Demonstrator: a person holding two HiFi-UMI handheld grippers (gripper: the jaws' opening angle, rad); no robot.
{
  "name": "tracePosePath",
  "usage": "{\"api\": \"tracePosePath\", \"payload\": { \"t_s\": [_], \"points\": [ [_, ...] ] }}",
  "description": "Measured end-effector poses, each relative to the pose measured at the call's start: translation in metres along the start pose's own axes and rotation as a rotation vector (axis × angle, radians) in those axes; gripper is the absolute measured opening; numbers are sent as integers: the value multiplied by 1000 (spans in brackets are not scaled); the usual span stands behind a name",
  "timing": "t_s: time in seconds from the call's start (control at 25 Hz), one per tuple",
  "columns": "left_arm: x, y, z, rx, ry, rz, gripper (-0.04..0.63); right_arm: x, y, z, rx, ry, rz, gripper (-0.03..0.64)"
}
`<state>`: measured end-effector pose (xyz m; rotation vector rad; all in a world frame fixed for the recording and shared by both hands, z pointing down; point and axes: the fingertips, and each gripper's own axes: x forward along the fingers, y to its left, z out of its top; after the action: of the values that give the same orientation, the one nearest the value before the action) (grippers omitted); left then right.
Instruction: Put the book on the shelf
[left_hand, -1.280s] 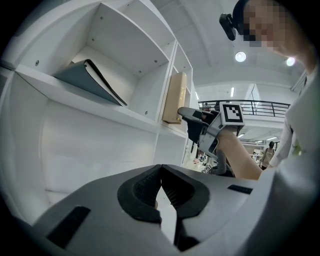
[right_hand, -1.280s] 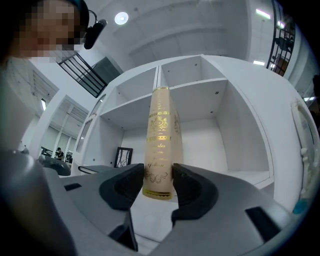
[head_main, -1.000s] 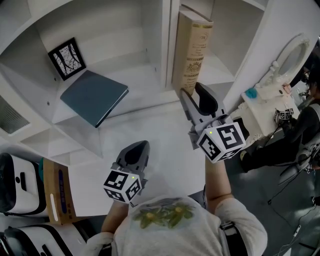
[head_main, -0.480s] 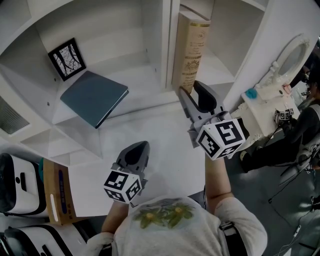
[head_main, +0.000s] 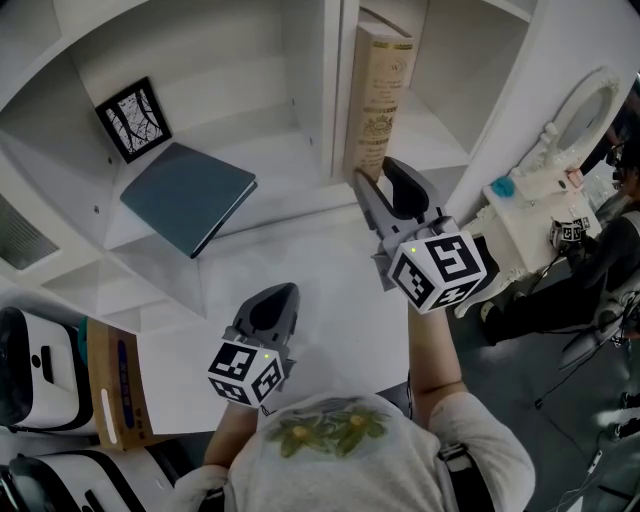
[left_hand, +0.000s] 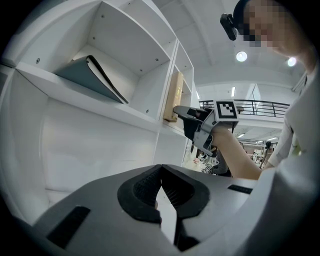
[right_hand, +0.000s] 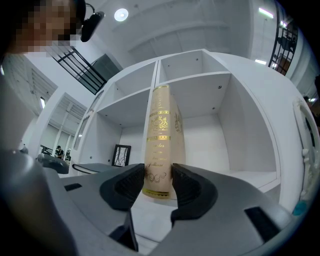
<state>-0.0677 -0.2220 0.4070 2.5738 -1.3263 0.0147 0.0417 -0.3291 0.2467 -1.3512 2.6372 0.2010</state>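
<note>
Book (head_main: 378, 90) with gilt spine stands upright in the right-hand compartment of the white shelf (head_main: 445, 135), hard against the divider (head_main: 333, 90), its lower spine clamped between the pads of the right gripper (head_main: 378, 178); the left gripper (head_main: 272, 300) hangs low, pinched together on nothing. A clean finish probably means keeping the spine vertical, settling the bottom edge on the board before easing the jaws, then drawing straight back so the volume does not topple. Whether that edge already rests on the board is masked by the jaws; the spine lettering is too small to read
</note>
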Motion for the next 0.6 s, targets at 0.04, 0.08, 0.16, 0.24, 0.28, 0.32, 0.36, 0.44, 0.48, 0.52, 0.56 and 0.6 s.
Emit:
{"api": "tracePosePath", "payload": {
  "t_s": [0.04,0.08,0.16,0.24,0.28,0.32,0.36,0.44,0.48,0.52,0.56,0.6],
  "points": [
    [0,0,0,-1,1,0,28,1,0,0,0,1,-1,195],
    [0,1,0,-2,1,0,28,2,-1,0,-1,3,-2,195],
    [0,1,0,-3,1,0,28,4,-1,-1,-3,6,-3,195],
    [0,1,-1,-3,2,0,28,5,-2,-1,-2,8,-4,195],
    [0,1,-1,-4,3,0,28,6,-2,-1,-1,8,-4,195],
    [0,0,-2,-4,3,0,28,7,-3,-2,0,7,-5,195],
    [1,0,-2,-5,4,-1,28,8,-3,-2,1,8,-6,195],
    [1,0,-2,-6,5,-1,28,11,-4,-3,1,9,-10,195],
    [1,1,-2,-6,5,-1,28,12,-4,-3,1,9,-11,195],
    [1,1,-2,-6,5,-1,28,13,-5,-3,0,10,-13,195],
    [1,1,-2,-7,5,-1,28,14,-5,-4,0,10,-15,195],
    [1,1,-2,-7,4,-1,28,14,-5,-4,-1,10,-18,195]
  ]
}}
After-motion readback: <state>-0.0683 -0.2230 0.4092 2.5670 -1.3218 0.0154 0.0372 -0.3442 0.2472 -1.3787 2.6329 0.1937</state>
